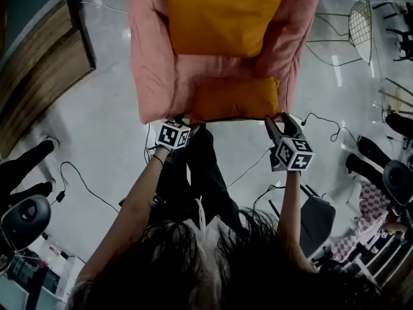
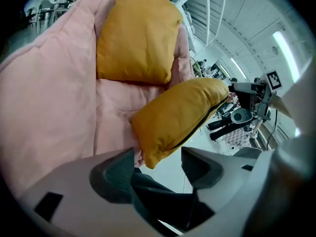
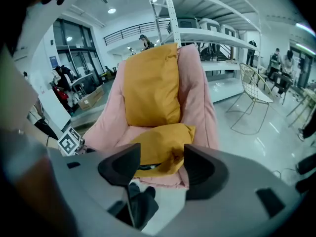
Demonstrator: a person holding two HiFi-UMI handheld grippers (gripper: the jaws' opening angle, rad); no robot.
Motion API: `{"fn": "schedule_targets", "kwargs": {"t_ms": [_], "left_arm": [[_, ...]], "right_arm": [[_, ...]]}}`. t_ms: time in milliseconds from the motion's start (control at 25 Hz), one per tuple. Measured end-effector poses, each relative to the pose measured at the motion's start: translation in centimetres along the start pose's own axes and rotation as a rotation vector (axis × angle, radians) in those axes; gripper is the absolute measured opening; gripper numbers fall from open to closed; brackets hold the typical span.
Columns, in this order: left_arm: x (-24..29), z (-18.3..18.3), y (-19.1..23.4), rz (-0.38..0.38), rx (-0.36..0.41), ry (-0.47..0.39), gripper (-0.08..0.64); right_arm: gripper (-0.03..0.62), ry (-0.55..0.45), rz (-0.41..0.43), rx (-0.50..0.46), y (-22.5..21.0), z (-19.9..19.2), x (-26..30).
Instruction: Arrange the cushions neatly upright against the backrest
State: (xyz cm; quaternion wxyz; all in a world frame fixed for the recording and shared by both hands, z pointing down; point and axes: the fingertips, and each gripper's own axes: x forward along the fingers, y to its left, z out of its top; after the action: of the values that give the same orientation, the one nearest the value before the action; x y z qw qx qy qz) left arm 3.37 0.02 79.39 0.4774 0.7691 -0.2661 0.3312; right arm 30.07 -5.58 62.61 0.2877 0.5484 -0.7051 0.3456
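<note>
Left gripper (image 2: 158,166) and right gripper (image 3: 160,168) are hovering wide and empty at the flat-lying cushion (image 1: 235,99), which is likely needing grasping and uprighting against the backrest (image 3: 195,78).

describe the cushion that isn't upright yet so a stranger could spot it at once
Find the big pink armchair in the middle of the room. Two orange cushions sit in it, and the front cushion lies crosswise along the seat's front edge. The back cushion stands upright against the backrest, while this one lies down.
</note>
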Motion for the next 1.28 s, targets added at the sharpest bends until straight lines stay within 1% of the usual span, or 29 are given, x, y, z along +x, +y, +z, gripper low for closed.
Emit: {"fn": "schedule_targets", "kwargs": {"t_ms": [160, 240, 280, 360, 480, 560, 680, 760, 840, 880, 960, 1080, 1160, 1280], "left_arm": [[2.5, -1.1, 0.2, -0.006, 0.036, 0.048, 0.29], [4.0, -2.2, -0.2, -0.016, 0.037, 0.077, 0.29], [4.6, -2.7, -0.4, -0.021, 0.028, 0.087, 0.29], [5.8, -3.7, -0.5, -0.023, -0.015, 0.1, 0.29], [7.2, -4.4, -0.6, 0.001, -0.079, 0.112, 0.29], [7.9, -4.4, -0.7, 0.013, -0.101, 0.117, 0.288], [8.7, -4.3, -0.9, -0.004, -0.109, 0.136, 0.288], [9.1, -4.3, -0.9, -0.015, -0.094, 0.145, 0.288], [9.2, -4.6, -0.7, -0.024, -0.086, 0.141, 0.29], [9.2, -4.7, -0.6, -0.03, -0.088, 0.139, 0.29], [9.2, -4.7, -0.6, -0.039, -0.09, 0.14, 0.29], [9.2, -4.6, -0.6, -0.044, -0.07, 0.15, 0.29], [9.3, -4.6, -0.6, -0.048, -0.061, 0.155, 0.29], [9.3, -4.8, -0.4, -0.05, -0.068, 0.157, 0.29]], "right_arm": [[0.259, -0.005, -0.042, 0.013, -1.0, -0.5, 0.2], [0.259, -0.022, -0.041, 0.028, -1.3, -0.4, 0.2], [0.259, -0.031, -0.031, 0.037, -1.2, -0.2, 0.5], [0.259, -0.035, -0.003, 0.049, -0.7, -0.1, 1.4], [0.259, 0.006, 0.02, 0.032, -0.1, -0.8, 3.3], [0.259, 0.04, 0.012, 0.008, -0.2, -1.4, 4.1], [0.259, 0.047, 0.008, 0.009, -0.9, -1.5, 4.1], [0.259, 0.031, 0.005, 0.022, -1.5, -1.4, 3.6], [0.259, 0.032, -0.006, 0.011, -2.0, -1.6, 2.9], [0.259, 0.04, -0.013, -0.009, -2.1, -1.8, 2.4], [0.259, 0.076, -0.026, -0.08, -2.6, -2.6, 1.2], [0.259, 0.178, -0.036, -0.22, -3.6, -5.1, -0.7], [0.267, 0.253, -0.027, -0.297, -4.1, -7.1, -1.3], [0.27, 0.333, 0.004, -0.365, -4.1, -9.2, -0.4]]}}
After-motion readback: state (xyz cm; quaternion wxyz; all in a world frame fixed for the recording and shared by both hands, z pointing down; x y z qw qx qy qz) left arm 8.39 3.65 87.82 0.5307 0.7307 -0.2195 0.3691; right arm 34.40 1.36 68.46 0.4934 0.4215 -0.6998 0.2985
